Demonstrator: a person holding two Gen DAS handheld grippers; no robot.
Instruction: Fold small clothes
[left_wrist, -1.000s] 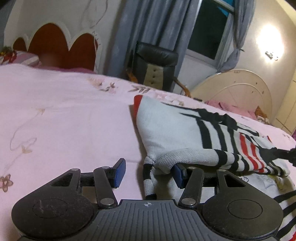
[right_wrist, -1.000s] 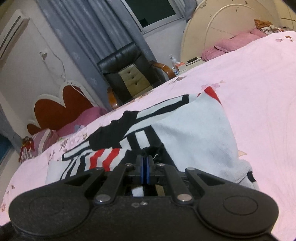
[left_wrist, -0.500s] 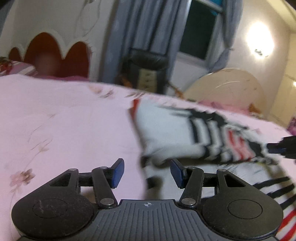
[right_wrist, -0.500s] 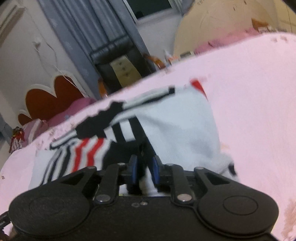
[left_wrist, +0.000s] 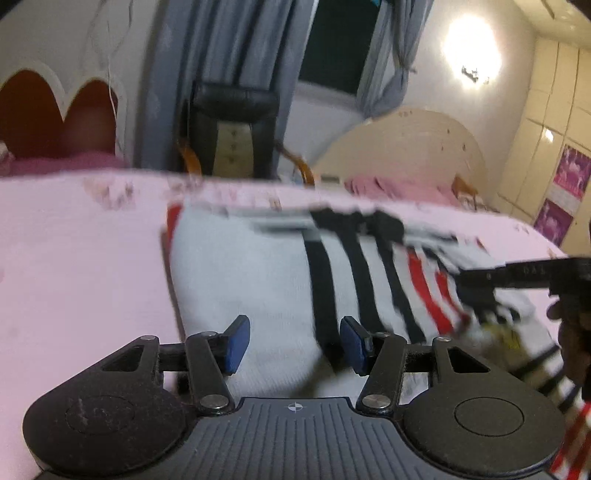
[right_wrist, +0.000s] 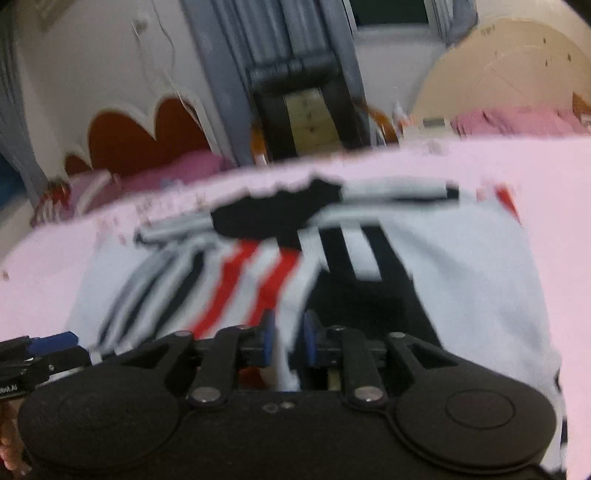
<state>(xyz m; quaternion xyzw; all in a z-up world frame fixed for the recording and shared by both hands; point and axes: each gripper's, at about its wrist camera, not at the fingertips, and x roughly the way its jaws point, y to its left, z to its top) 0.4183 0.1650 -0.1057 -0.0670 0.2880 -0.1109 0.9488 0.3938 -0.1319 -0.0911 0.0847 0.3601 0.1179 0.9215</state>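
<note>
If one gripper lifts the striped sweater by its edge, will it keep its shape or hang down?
The striped sweater would probably hang down and unfold: it looks like soft knit, lying folded in limp layers on the pink bedsheet. It seems light, so a push would likely bunch it.

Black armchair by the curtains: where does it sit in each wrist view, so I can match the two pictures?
Left wrist view: black armchair in the upper middle, left of centre, beyond the pink bed.
Right wrist view: black armchair at top centre, just past the bed's far edge.
Shared landmark: the striped sweater spread on the bed in front of the chair.
</note>
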